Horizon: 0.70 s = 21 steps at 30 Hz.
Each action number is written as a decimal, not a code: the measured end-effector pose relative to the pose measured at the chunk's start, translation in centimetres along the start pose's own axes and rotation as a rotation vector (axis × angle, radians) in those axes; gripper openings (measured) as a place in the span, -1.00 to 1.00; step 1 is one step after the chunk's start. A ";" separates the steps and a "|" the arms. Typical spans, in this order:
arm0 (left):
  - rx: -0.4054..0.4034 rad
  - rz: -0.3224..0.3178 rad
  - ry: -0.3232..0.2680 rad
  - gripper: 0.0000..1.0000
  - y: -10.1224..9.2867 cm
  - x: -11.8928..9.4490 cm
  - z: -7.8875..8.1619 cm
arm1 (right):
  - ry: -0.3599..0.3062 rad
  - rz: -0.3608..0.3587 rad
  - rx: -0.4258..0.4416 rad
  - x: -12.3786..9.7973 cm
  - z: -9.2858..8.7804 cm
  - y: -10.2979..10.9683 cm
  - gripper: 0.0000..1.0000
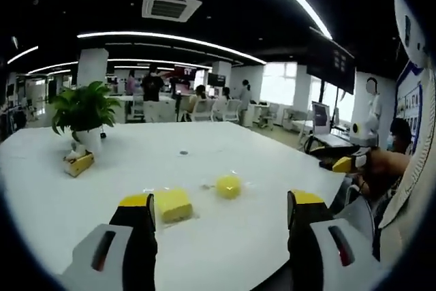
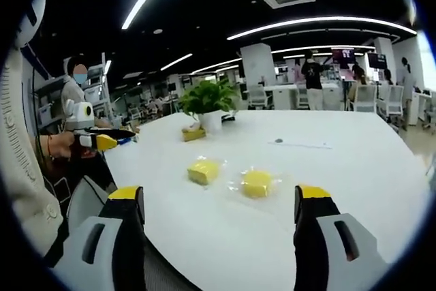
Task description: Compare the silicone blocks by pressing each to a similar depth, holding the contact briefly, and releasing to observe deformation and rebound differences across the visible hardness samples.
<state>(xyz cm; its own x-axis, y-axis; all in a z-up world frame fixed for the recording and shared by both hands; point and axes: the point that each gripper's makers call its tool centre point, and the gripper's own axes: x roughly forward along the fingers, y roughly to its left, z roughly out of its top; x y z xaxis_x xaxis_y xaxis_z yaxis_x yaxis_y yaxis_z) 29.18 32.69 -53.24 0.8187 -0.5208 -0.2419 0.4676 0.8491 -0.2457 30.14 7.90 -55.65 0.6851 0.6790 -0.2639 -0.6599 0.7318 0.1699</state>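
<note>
The square yellow block (image 2: pixel 203 170) and the round yellow block (image 2: pixel 257 182) lie side by side on the white table (image 2: pixel 327 189), untouched, and since the left gripper (image 1: pixel 221 210) and right gripper (image 2: pixel 219 204) both gape wide above them, a crooked push might slide a block away.

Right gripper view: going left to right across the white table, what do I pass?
Other claw held by a person → square yellow block → round yellow block; the potted plant stands farther back.

two yellow silicone blocks (image 2: pixel 204 171) (image 2: pixel 257 183), one potted plant (image 2: pixel 208 103), one white table (image 2: pixel 354 189)
</note>
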 end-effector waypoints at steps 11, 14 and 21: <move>-0.249 -0.024 -0.047 0.61 0.6 4.5 0.4 | 0.055 -0.038 0.017 -0.1 -1.2 -2.4 0.72; -0.271 -0.032 -0.027 0.60 0.4 6.1 0.0 | 0.069 -0.049 0.020 0.0 -1.4 -3.1 0.71; -0.396 -0.071 -0.018 0.60 -0.2 9.8 -0.3 | 0.075 -0.059 0.041 0.3 -1.7 -4.1 0.68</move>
<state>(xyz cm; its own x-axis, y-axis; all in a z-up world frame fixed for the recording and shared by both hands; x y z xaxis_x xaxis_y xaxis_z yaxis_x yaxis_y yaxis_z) 36.96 27.36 -55.87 0.7964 -0.5722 -0.1961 0.3613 0.7100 -0.6044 32.54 5.00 -58.01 0.6960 0.6297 -0.3450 -0.6050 0.7731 0.1906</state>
